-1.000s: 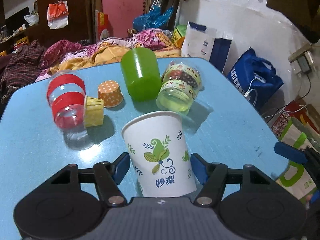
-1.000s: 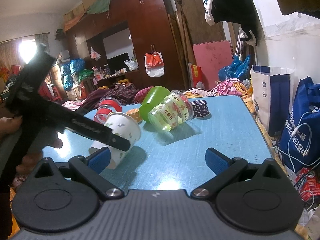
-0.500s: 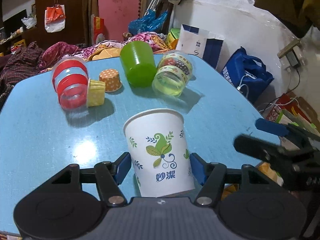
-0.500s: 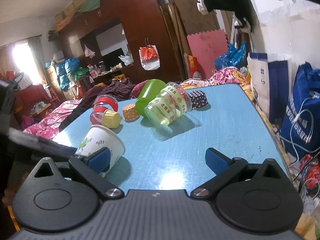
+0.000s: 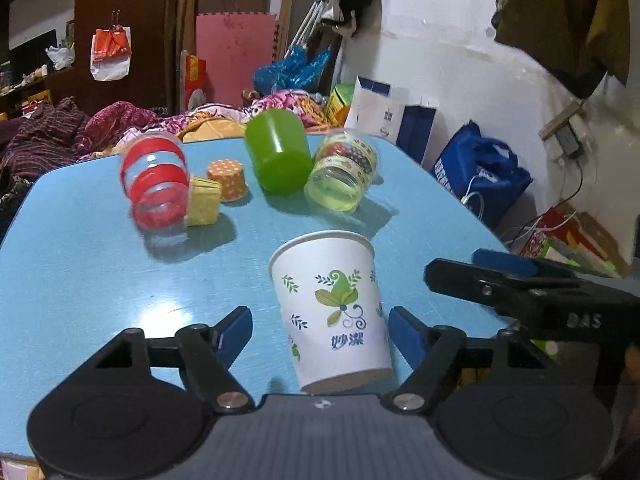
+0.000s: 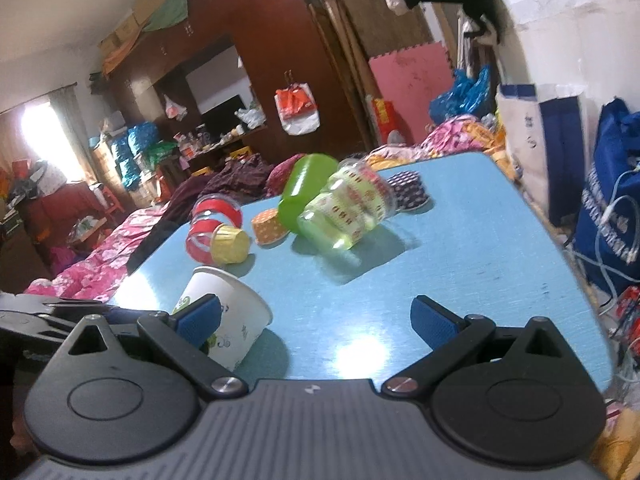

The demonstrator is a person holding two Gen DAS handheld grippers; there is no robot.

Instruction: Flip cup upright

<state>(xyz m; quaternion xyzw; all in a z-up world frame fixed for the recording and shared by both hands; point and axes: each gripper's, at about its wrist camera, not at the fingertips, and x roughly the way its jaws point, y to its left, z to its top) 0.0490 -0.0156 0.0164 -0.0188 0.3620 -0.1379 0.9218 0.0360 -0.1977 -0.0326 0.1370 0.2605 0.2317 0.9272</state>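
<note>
A white paper cup with green leaf print stands mouth-up, a little tilted, on the blue table. It sits between the blue pads of my left gripper, which is open with a gap on each side. The cup also shows in the right wrist view, at the left behind that gripper's left pad. My right gripper is open and empty over the table's front edge. It shows in the left wrist view at the right.
Further back on the table lie a green cup, a clear yellowish cup with patterned bands, a clear red-striped cup, a yellow cupcake liner, an orange dotted liner and a dark dotted liner. Bags stand on the floor at right.
My left gripper has pulled back and its jaws have widened off the paper cup, which stays on the table. My right gripper has come closer at the right of the cup.
</note>
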